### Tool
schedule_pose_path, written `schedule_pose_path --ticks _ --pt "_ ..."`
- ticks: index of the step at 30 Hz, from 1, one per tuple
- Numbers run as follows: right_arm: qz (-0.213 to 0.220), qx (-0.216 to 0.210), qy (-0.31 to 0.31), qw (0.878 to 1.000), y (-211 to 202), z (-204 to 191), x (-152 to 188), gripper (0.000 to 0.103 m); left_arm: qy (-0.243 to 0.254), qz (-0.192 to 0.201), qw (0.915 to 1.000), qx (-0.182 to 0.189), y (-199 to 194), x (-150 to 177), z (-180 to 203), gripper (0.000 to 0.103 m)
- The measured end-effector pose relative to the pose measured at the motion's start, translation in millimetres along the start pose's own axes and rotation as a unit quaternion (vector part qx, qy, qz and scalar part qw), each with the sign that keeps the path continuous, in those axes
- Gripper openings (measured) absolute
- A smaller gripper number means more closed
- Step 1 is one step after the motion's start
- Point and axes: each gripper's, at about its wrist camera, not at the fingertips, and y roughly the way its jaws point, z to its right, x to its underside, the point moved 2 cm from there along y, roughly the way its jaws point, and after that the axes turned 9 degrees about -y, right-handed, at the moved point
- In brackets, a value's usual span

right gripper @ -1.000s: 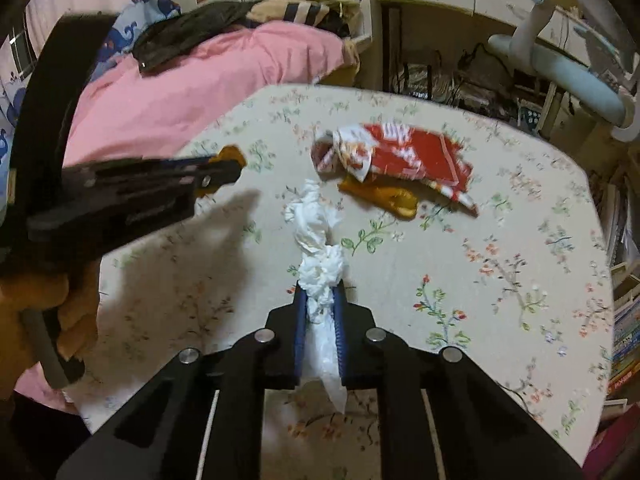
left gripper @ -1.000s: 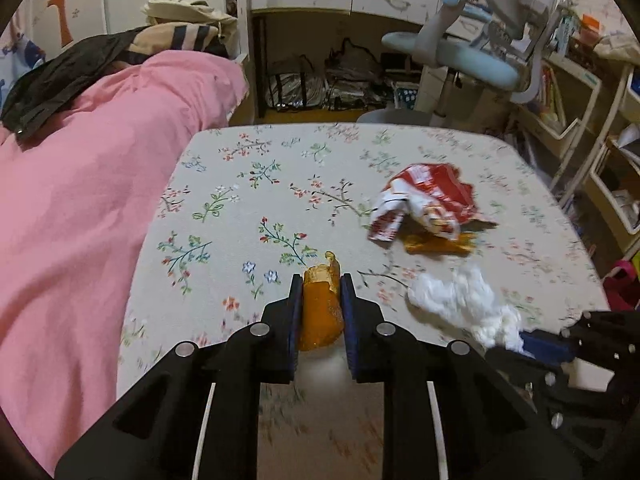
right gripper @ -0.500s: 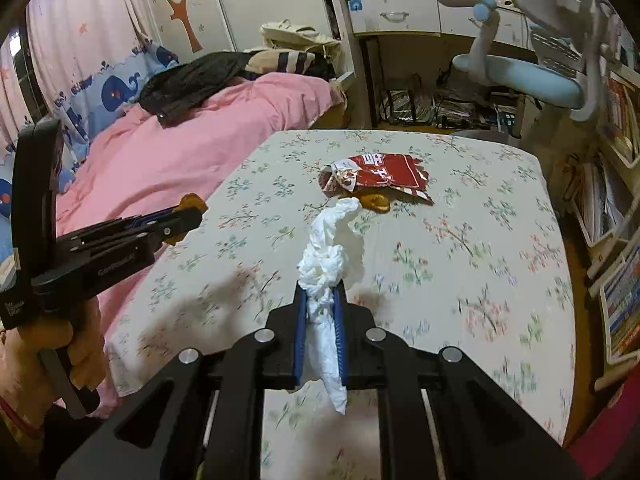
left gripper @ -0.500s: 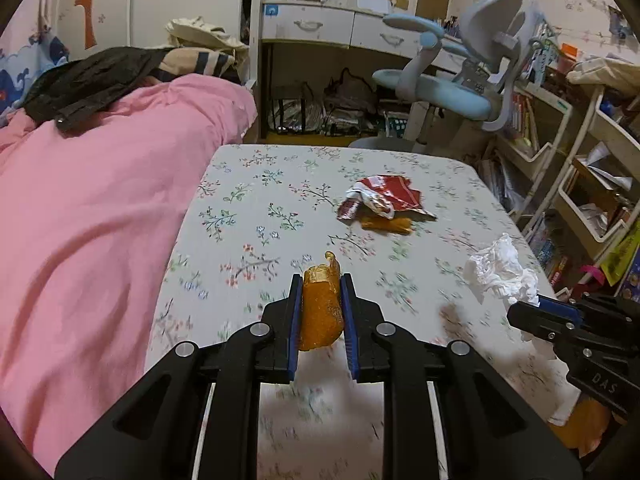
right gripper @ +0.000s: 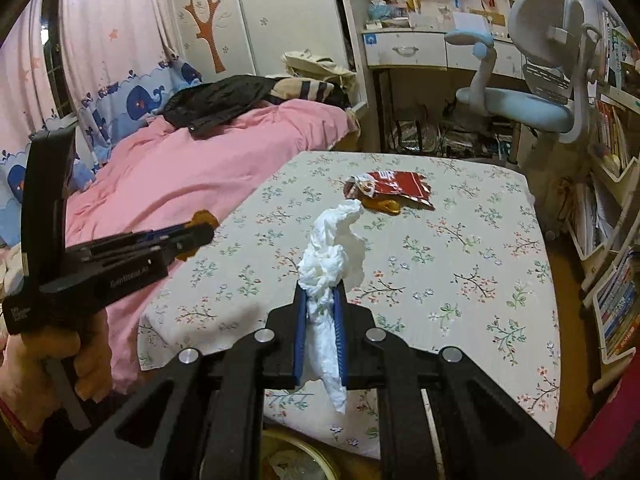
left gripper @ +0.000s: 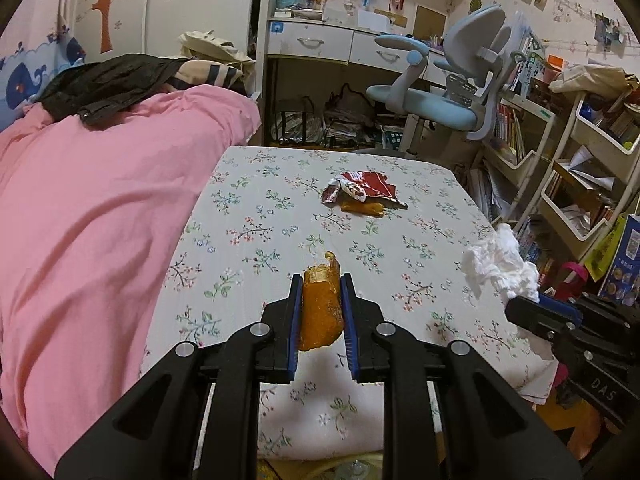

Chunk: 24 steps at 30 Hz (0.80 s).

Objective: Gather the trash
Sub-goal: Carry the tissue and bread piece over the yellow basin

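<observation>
Left tongs (left gripper: 320,312) clamped on orange peel (left gripper: 320,312), right tongs (right gripper: 320,316) clamped on white tissue (right gripper: 332,256), both lifted off the tabletop (left gripper: 280,208) near its front edge, probably for binning; red wrapper (left gripper: 364,190) remains far-side.

2 wrist views, shared floral table (left gripper: 248,216)

Left gripper (left gripper: 320,312) clamped on orange peel (left gripper: 320,312), raised, pitched down. Right gripper (right gripper: 320,320) pinching white tissue (right gripper: 332,256), same tilt. Bare hand (right gripper: 52,356) grips left handle; right hand probably hidden.
</observation>
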Motion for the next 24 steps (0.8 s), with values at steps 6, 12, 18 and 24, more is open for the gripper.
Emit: schedule_pose_path --ticks 6,12,18,24 --pt "0.003 -0.005 -0.01 1.0 -3 -10 5 0.014 -0.009 0.003 0.9999 0.005 -15 9 -6 0.018" --pt "0.002 -0.007 -0.009 1.0 -7 -14 12 0.014 -0.016 0.007 0.9998 0.003 -26 15 -11 0.018" --pt "0.002 -0.009 -0.007 1.0 -12 -17 18 0.014 -0.015 0.007 0.9999 0.003 -37 27 -14 0.018" --pt "0.002 -0.015 -0.006 1.0 -18 -24 26 0.014 -0.013 0.005 0.9999 0.001 -48 40 -16 0.018"
